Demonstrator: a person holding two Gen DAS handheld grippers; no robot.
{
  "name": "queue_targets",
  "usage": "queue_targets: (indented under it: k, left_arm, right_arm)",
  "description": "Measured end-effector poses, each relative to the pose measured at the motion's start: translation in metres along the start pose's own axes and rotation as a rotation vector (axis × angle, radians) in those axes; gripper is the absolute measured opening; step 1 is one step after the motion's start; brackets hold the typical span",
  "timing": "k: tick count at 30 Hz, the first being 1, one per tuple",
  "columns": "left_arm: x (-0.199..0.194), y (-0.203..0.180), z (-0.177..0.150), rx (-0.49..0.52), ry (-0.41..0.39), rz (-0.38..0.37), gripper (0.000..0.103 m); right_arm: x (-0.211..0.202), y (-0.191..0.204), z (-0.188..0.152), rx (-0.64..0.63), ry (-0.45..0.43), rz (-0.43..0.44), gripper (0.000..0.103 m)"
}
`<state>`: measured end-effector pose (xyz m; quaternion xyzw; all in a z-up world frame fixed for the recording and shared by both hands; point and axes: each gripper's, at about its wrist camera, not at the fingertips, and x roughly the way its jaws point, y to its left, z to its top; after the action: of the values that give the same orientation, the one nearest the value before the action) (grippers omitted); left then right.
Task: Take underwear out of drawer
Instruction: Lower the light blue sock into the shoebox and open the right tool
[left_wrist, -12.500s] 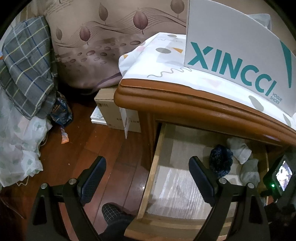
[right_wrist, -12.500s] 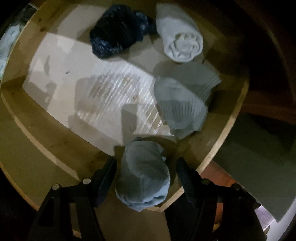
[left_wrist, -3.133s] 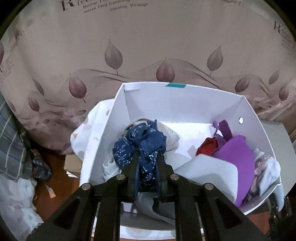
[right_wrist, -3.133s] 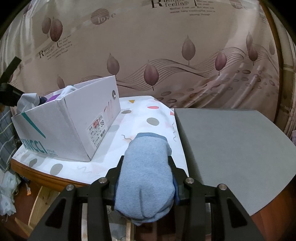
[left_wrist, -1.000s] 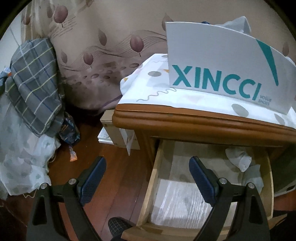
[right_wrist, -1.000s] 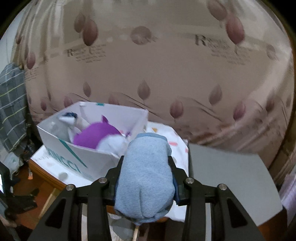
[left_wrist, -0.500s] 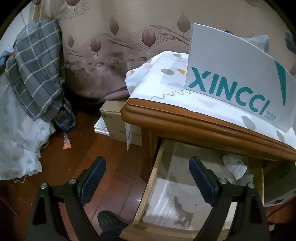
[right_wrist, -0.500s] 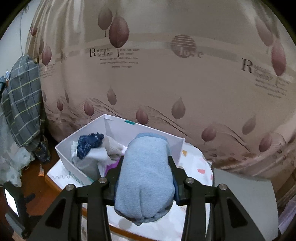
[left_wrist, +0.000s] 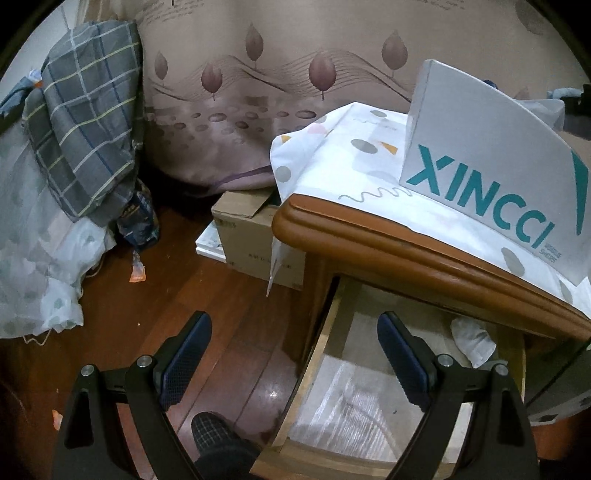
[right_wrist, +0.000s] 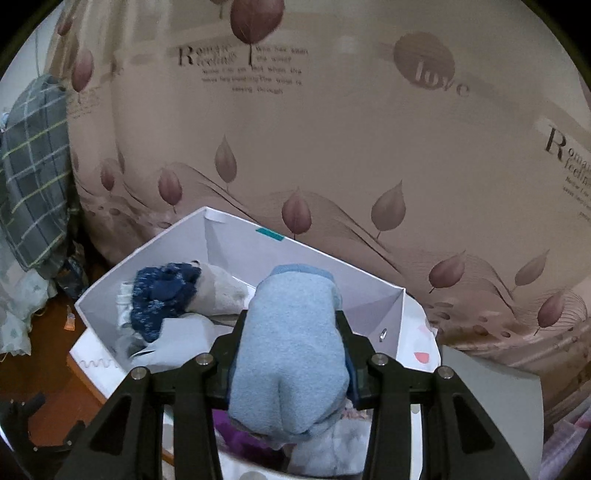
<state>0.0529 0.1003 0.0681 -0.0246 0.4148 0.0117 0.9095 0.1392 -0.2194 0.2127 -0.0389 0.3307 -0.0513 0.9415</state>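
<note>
My right gripper (right_wrist: 291, 354) is shut on a rolled light-blue underwear (right_wrist: 291, 347) and holds it over the open white shoe box (right_wrist: 236, 240). The box holds a dark blue patterned roll (right_wrist: 162, 295), white cloth and something purple. My left gripper (left_wrist: 293, 354) is open and empty, low in front of the open wooden drawer (left_wrist: 314, 354). A white rolled piece (left_wrist: 474, 339) lies at the drawer's back right. The box also shows in the left wrist view (left_wrist: 491, 166), on the nightstand top.
A patterned cloth (left_wrist: 332, 147) covers the wooden nightstand (left_wrist: 406, 243). A cardboard box (left_wrist: 255, 236) stands on the floor to its left. A plaid cloth (left_wrist: 88, 118) hangs at far left. A leaf-print curtain (right_wrist: 332, 147) is behind. A grey board (right_wrist: 487, 398) lies right of the shoe box.
My right gripper has moved closer over the shoe box with the light-blue underwear, looking down into it. My left gripper has shifted slightly by the drawer and stays open.
</note>
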Motion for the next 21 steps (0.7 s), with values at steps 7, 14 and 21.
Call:
queue_targets:
  k: [7, 14, 21]
  left_arm:
    - [0.001, -0.001, 0.001, 0.007, 0.01, -0.002, 0.09]
    - [0.003, -0.003, -0.001, 0.019, 0.023, -0.003, 0.09]
    - [0.003, -0.001, -0.001, 0.005, 0.021, -0.018, 0.09]
  right_arm:
    - [0.032, -0.005, -0.003, 0.019, 0.074, -0.002, 0.045]
    - [0.042, -0.004, -0.005, 0.045, 0.095, 0.013, 0.061]
    - [0.015, 0.0, 0.005, 0.028, 0.028, 0.021, 0.076]
